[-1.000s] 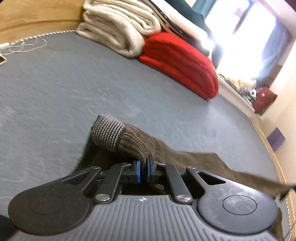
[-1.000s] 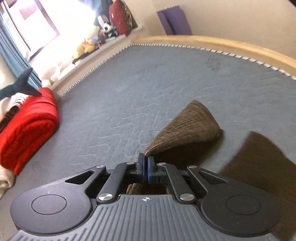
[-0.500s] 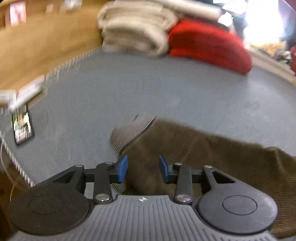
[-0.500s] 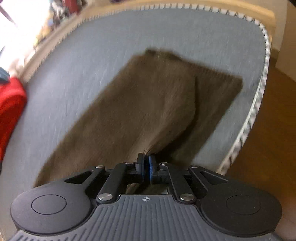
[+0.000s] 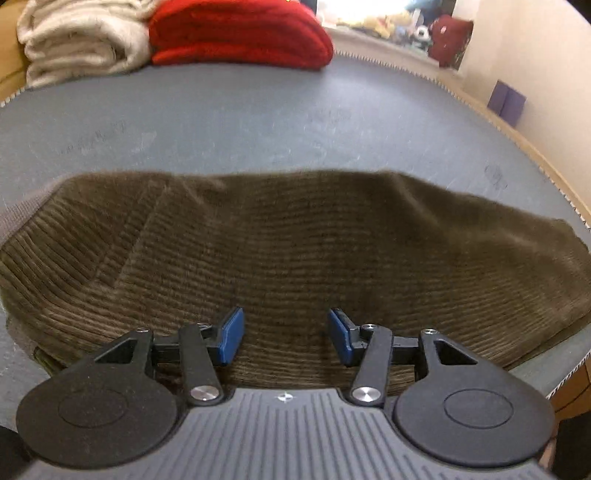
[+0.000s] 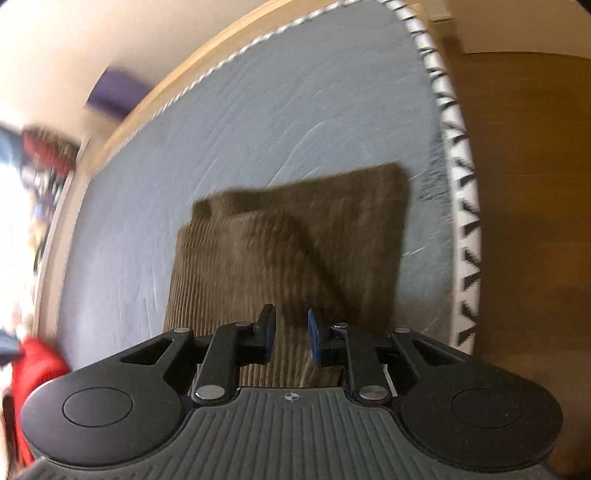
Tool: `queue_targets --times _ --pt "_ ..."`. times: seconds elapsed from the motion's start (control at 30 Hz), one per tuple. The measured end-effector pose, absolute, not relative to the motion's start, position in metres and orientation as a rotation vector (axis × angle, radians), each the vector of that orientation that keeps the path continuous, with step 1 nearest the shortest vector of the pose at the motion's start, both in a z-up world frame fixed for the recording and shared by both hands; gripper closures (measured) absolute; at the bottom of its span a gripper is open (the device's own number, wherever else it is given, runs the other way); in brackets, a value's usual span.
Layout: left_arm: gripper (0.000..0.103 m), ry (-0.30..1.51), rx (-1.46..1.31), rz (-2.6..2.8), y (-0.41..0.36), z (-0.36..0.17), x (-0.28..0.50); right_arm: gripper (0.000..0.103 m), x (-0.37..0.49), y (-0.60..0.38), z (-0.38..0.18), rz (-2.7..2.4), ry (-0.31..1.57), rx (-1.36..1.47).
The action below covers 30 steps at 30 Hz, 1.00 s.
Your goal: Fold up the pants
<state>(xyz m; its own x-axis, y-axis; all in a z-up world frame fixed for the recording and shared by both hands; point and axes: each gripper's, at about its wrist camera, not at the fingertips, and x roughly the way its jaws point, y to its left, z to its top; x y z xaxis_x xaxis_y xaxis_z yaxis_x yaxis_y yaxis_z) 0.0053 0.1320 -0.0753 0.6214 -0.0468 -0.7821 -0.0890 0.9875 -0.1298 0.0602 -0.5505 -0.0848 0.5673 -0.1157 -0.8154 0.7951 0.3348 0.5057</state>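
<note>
The brown corduroy pants (image 5: 288, 243) lie folded lengthwise on the grey mattress (image 5: 240, 118), stretched left to right in the left wrist view. My left gripper (image 5: 285, 334) is open just above the pants' near edge, holding nothing. In the right wrist view the pants (image 6: 295, 243) lie near the mattress corner, one layer folded over another with a diagonal crease. My right gripper (image 6: 291, 334) hovers over their near end with the jaws partly apart and no cloth pinched between them.
A folded red blanket (image 5: 240, 33) and a cream blanket (image 5: 81, 40) sit at the far side of the mattress. The mattress's piped edge (image 6: 458, 206) and wooden floor (image 6: 528, 184) lie right of the pants. A purple block (image 5: 506, 103) leans by the wall.
Both grippers let go of the pants: the left opened wide and the right opened a little. The pants now lie flat on the mattress, and both cameras swung round.
</note>
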Motion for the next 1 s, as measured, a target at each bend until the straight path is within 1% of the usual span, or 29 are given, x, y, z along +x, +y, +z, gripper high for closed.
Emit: queue_targets --times 0.07,0.17,0.2,0.23,0.3,0.4,0.43,0.47,0.67,0.77,0.9,0.93,1.0 --pt "0.047 0.948 -0.174 0.032 0.140 -0.085 0.011 0.079 0.056 -0.547 -0.079 -0.695 0.764 1.064" --pt "0.045 0.955 -0.143 0.028 0.139 -0.086 0.014 0.077 0.053 -0.535 -0.076 -0.639 0.808 1.058" --pt "0.042 0.955 -0.129 0.026 0.137 -0.087 0.015 0.076 0.054 -0.532 -0.079 -0.617 0.837 1.046" --pt "0.041 0.955 -0.116 0.023 0.137 -0.092 0.015 0.074 0.055 -0.530 -0.082 -0.595 0.865 1.044" --pt "0.041 0.950 -0.082 0.019 0.130 -0.093 0.014 0.074 0.060 -0.531 -0.092 -0.571 0.900 1.054" --pt "0.041 0.948 -0.076 0.016 0.122 -0.095 0.014 0.073 0.066 -0.533 -0.100 -0.579 0.904 1.063" --pt "0.041 0.948 -0.080 0.015 0.124 -0.094 0.015 0.070 0.067 -0.533 -0.100 -0.581 0.897 1.071" --pt "0.041 0.949 -0.084 0.015 0.124 -0.095 0.015 0.069 0.068 -0.532 -0.098 -0.582 0.895 1.073" --pt "0.040 0.949 -0.075 0.015 0.123 -0.098 0.015 0.069 0.057 -0.523 -0.084 -0.641 0.917 1.050" --pt "0.039 0.949 -0.063 0.014 0.120 -0.097 0.016 0.069 0.069 -0.524 -0.093 -0.615 0.945 0.999" --pt "0.039 0.946 -0.058 0.013 0.118 -0.098 0.015 0.069 0.078 -0.528 -0.099 -0.601 0.903 0.964" --pt "0.039 0.946 -0.060 0.013 0.118 -0.098 0.015 0.067 0.079 -0.528 -0.100 -0.602 0.891 0.961" --pt "0.039 0.944 -0.063 0.013 0.119 -0.099 0.015 0.067 0.078 -0.531 -0.099 -0.599 0.837 0.992"
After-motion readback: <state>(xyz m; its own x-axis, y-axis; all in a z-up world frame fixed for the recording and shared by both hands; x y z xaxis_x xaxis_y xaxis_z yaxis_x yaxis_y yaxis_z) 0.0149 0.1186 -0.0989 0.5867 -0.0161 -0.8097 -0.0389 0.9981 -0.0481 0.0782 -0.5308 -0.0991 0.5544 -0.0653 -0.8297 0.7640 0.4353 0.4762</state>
